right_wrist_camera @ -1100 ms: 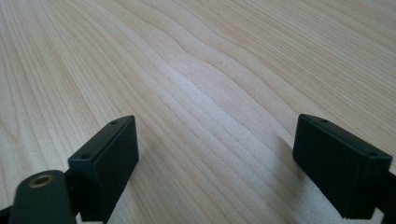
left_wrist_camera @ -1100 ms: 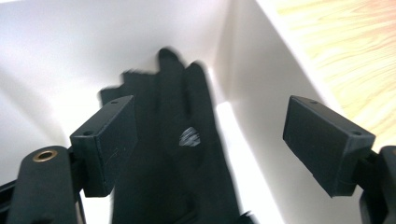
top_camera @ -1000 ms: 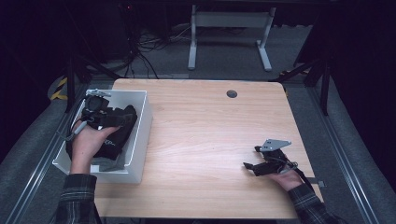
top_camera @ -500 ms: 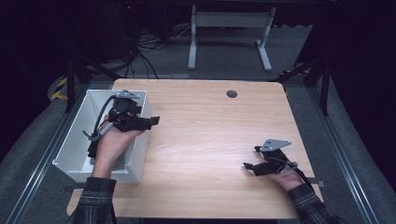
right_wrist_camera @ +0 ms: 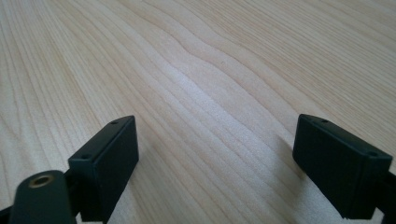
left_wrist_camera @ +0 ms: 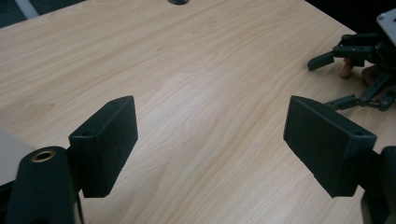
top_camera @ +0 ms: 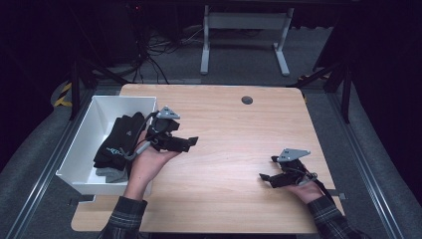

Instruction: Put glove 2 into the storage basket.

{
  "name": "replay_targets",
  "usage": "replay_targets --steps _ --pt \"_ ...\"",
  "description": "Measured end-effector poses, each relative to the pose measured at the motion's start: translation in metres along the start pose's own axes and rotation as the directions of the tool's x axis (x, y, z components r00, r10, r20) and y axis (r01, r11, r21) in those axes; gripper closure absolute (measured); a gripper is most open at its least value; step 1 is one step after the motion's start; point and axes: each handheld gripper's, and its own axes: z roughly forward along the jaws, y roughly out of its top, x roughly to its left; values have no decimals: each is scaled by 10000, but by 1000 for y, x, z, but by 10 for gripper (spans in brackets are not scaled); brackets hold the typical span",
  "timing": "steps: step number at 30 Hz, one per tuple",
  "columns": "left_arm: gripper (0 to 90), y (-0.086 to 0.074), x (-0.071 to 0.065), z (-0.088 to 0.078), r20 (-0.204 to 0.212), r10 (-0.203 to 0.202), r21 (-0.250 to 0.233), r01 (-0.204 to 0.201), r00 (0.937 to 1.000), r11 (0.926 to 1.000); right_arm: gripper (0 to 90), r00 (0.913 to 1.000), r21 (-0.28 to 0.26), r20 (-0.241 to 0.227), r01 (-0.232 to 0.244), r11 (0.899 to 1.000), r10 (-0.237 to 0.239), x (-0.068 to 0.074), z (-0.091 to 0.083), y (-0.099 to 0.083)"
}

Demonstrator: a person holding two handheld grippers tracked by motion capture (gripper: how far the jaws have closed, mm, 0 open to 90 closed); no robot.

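Since the earlier high view, the left gripper (top_camera: 191,143) had come out of the white bin (top_camera: 84,144) at the left of the frame and moved right, over the bin's near-right wall and onto the open wooden surface (top_camera: 234,134). The right gripper (top_camera: 264,178) had not shifted; it sat low at the lower right of the frame.

Fingers of the left gripper stood wide apart with nothing between them; its own view showed only bare wood grain between the two black pads (left_wrist_camera: 105,144), with the right gripper (left_wrist_camera: 327,79) farther off at the upper right. Fingers of the right gripper were likewise apart and empty, pads (right_wrist_camera: 107,165) hovering close above the surface.

The thing in hand: a heap of black gloves (top_camera: 119,142), one with pale lettering near the cuff, lying in the bin over something grey (top_camera: 110,173) at the near end. The heap lay left of the left hand, inside the bin walls, untouched by either gripper.

Handling, as judged: fabric, so light, limp and non-fragile; it would drape and fold rather than hold shape, and pieces might snag and lift together. Slip risk seemed low on a bunched fold, higher on a single thin layer. Best hold looked to be a raised fold or cuff edge at the top of the heap, pinched from above, clear of the bin wall.
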Motion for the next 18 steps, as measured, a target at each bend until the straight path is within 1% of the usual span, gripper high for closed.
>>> replay_targets --steps 1,6,7,8,9,10,11,14,16,18 --pt "184 -1 -2 4 71 65 47 -65 10000 10000 146 10000 9 11 0 10000 0 0 0 0" --pt "183 -9 -15 22 172 398 377 -405 9991 9985 146 10000 1 -4 -3 10000 3 0 0 0" --pt "182 -11 -18 27 263 395 450 -407 9989 9982 146 10000 -2 -9 3 10000 -3 0 0 0" --pt "182 -13 -20 30 261 453 437 -464 9986 9980 146 10000 -4 -8 3 10000 -3 0 0 0" --pt "182 -13 -20 30 261 453 437 -464 9986 9980 146 10000 -2 -8 2 10000 -2 0 0 0" --pt "183 -17 -25 37 279 542 488 -555 9981 9973 146 10000 -1 -9 2 10000 -2 0 0 0" --pt "184 -19 -27 40 296 655 547 -670 9974 9962 146 10000 -2 -10 4 10000 -4 0 0 0" --pt "183 -25 -32 50 358 721 607 -741 9968 9954 146 10000 -3 -10 7 10000 -7 0 0 0" --pt "181 -30 -36 57 384 759 752 -786 9964 9941 146 10000 -1 -11 7 10000 -7 0 0 0" --pt "178 -35 -38 63 431 875 825 -909 9952 9924 146 10000 -2 -12 7 10000 -7 0 0 0"
